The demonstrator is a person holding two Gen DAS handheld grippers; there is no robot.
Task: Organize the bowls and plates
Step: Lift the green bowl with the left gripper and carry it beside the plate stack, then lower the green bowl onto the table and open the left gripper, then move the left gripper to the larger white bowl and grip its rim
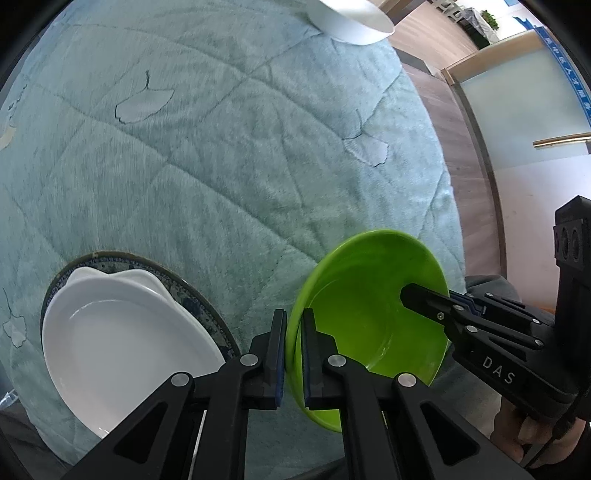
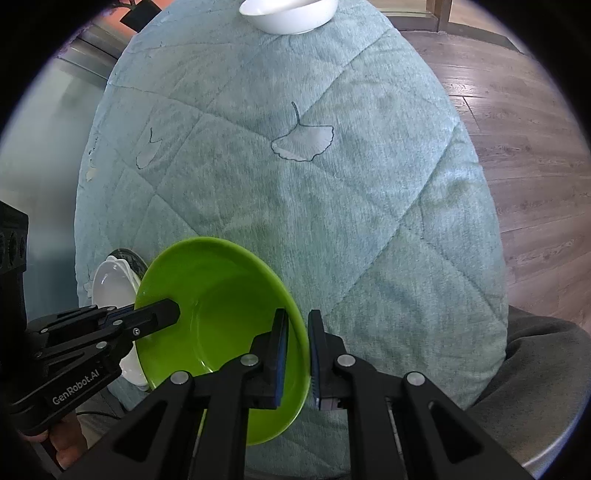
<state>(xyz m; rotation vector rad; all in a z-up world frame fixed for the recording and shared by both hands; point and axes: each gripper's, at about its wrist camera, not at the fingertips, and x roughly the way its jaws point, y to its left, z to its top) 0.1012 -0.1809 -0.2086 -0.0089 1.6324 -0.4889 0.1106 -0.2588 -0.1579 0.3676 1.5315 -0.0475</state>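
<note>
A green bowl (image 1: 369, 306) (image 2: 221, 295) hangs tilted just above the teal quilted cloth, held by both grippers. My left gripper (image 1: 294, 354) is shut on its left rim, one finger inside and one outside. My right gripper (image 2: 298, 354) is shut on the opposite rim in the same way. Each gripper shows in the other's view: the right gripper (image 1: 424, 297) and the left gripper (image 2: 162, 314). Left of the bowl, a white scalloped dish (image 1: 122, 339) (image 2: 110, 284) lies on a blue patterned plate (image 1: 207, 306) (image 2: 129, 256). A white bowl (image 1: 351, 18) (image 2: 288, 14) stands at the far end.
The teal quilted cloth (image 2: 332, 203) with leaf motifs covers the table. Wooden floor (image 2: 535, 147) lies beyond its right edge, and a glass partition (image 1: 517, 92) stands further off. A person's grey clothing (image 2: 535, 350) is at the near right edge.
</note>
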